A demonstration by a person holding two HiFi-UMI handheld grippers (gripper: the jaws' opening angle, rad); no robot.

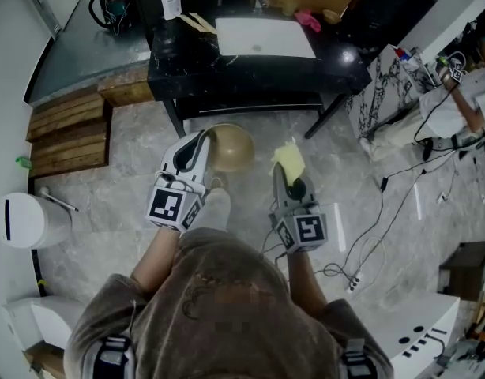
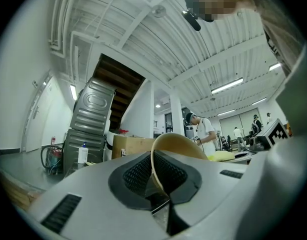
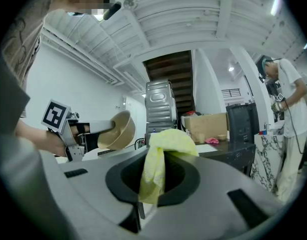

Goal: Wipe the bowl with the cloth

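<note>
A tan bowl [image 1: 231,147] hangs in the air in front of the person, above the grey floor. My left gripper [image 1: 204,142] is shut on the bowl's rim; the rim [image 2: 154,164] sits between the jaws in the left gripper view. The bowl [image 3: 117,130] also shows at the left of the right gripper view, tilted. A yellow cloth [image 1: 289,161] is bunched in my right gripper [image 1: 287,172], which is shut on it. In the right gripper view the cloth [image 3: 158,161] sticks up from between the jaws. Bowl and cloth are a short way apart, not touching.
A black table [image 1: 250,68] stands ahead with a white board [image 1: 262,38], a bottle [image 1: 171,4] and a pink rag [image 1: 309,20] on it. Wooden steps [image 1: 69,133] lie at the left, cables [image 1: 385,212] on the floor at the right. Another person [image 1: 464,93] stands far right.
</note>
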